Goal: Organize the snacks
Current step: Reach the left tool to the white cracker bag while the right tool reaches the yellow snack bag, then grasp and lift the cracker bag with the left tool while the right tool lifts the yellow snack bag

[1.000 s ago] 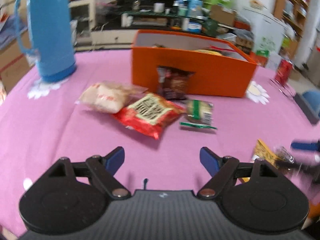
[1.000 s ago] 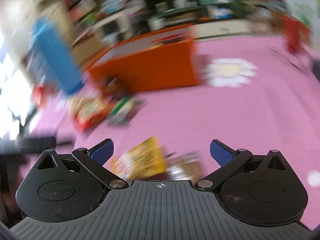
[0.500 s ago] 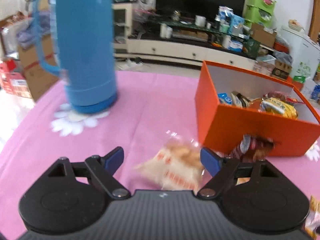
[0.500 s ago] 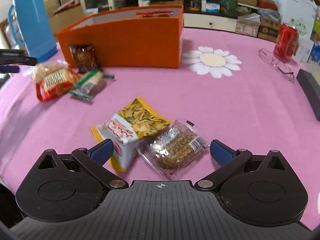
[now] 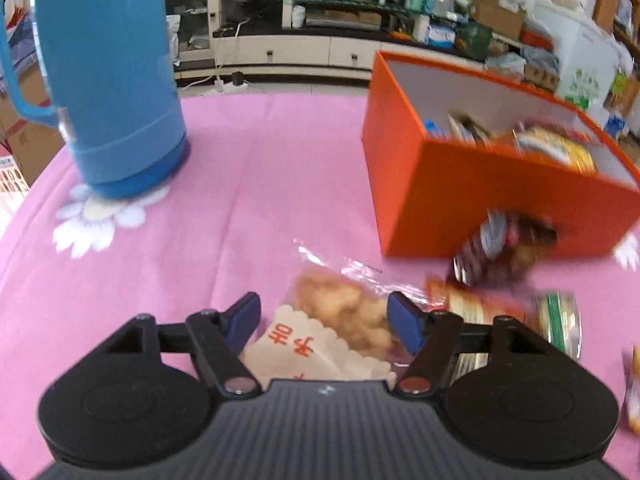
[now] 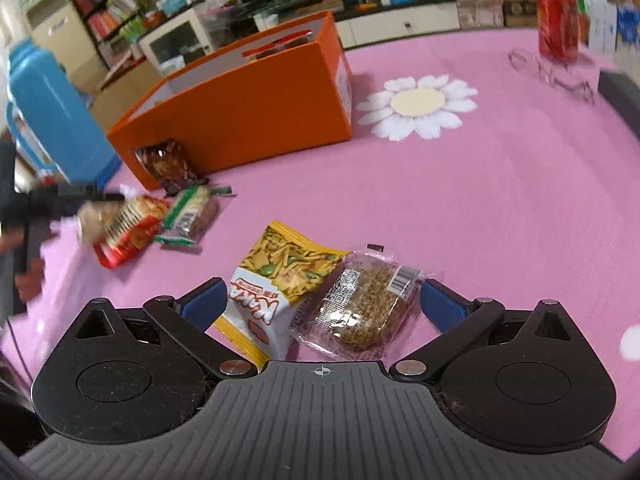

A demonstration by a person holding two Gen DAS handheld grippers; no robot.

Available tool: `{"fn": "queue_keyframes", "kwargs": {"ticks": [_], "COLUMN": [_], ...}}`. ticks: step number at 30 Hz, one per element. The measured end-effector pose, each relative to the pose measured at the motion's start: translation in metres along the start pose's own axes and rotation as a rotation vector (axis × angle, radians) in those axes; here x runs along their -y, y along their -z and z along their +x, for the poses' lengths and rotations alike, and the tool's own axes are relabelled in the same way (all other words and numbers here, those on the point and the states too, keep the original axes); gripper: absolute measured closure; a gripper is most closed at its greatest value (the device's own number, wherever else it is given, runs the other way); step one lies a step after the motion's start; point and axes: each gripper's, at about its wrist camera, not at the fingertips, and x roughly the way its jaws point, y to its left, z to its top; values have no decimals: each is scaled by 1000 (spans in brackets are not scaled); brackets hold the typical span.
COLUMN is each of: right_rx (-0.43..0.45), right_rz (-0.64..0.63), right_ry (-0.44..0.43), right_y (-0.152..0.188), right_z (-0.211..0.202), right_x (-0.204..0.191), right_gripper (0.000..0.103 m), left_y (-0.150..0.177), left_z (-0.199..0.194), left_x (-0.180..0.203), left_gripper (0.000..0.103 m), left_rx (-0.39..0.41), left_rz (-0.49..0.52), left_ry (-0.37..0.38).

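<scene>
My left gripper [image 5: 324, 320] hovers low over a clear pack of pale crackers [image 5: 344, 316]. Its jaws are closing with the pack between them, and a sliver of gap still shows at the left pad. Just right of that pack lie a red pack [image 5: 472, 308] and a green pack [image 5: 558, 320], and a dark red pack [image 5: 504, 252] leans on the orange box [image 5: 460, 192]. The box holds several snacks. My right gripper [image 6: 320, 304] is open around a yellow snack bag [image 6: 280, 276] and a clear brown bar pack [image 6: 360, 308], both flat on the pink cloth.
A tall blue thermos [image 5: 108, 80] stands at the far left on a daisy print. The right wrist view has a red can [image 6: 558, 24], a pair of glasses [image 6: 560, 72] and a dark block [image 6: 620, 92] at the far right. A person's hand [image 6: 24, 276] is at its left edge.
My left gripper swung from the open cloth over to the pale cracker pack and its jaws narrowed around it. The right gripper sank a little and rolled, still over the yellow bag and bar.
</scene>
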Motion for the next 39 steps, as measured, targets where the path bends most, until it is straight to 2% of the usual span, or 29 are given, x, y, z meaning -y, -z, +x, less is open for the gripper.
{"fn": "queue_keyframes", "kwargs": {"ticks": [3, 6, 8, 10, 12, 15, 17, 18, 20, 22, 28, 32, 36, 39], "right_rx": [0, 14, 24, 37, 51, 65, 53, 41, 25, 1, -17, -56, -70, -70], "right_rz": [63, 92, 96, 104, 115, 122, 99, 73, 43, 44, 54, -55, -99, -100], "right_ry": [-36, -47, -49, -51, -51, -64, -108, -158, -208, -202, -265, -218, -153, -170], "right_y": [0, 0, 0, -1, -1, 1, 5, 10, 23, 37, 27, 21, 15, 9], "right_z": [-2, -6, -9, -12, -16, -25, -35, -41, -50, -52, -30, -8, 6, 12], "right_x": [7, 11, 12, 14, 18, 24, 23, 20, 17, 16, 10, -11, -20, -28], "right_gripper": [10, 10, 10, 10, 10, 10, 10, 10, 10, 10, 10, 10, 10, 10], "left_y": [25, 49, 58, 67, 74, 80, 82, 82, 84, 85, 78, 78, 76, 78], "left_z": [-14, -33, -50, -71, -85, -87, -84, -85, -83, -82, -82, -78, -78, -81], "left_x": [0, 2, 3, 2, 7, 18, 24, 22, 19, 16, 12, -3, -19, -26], "left_gripper": [33, 33, 27, 18, 17, 17, 17, 17, 17, 16, 16, 16, 15, 15], "left_rx": [-49, -41, -26, 27, 49, 49, 65, 82, 115, 131, 141, 113, 88, 75], "left_rz": [-17, -26, -39, -45, 19, 143, 186, 186, 150, 95, 29, -55, -133, -133], "left_ry": [17, 22, 15, 12, 0, -52, -97, -97, -77, -40, -16, 18, 51, 116]}}
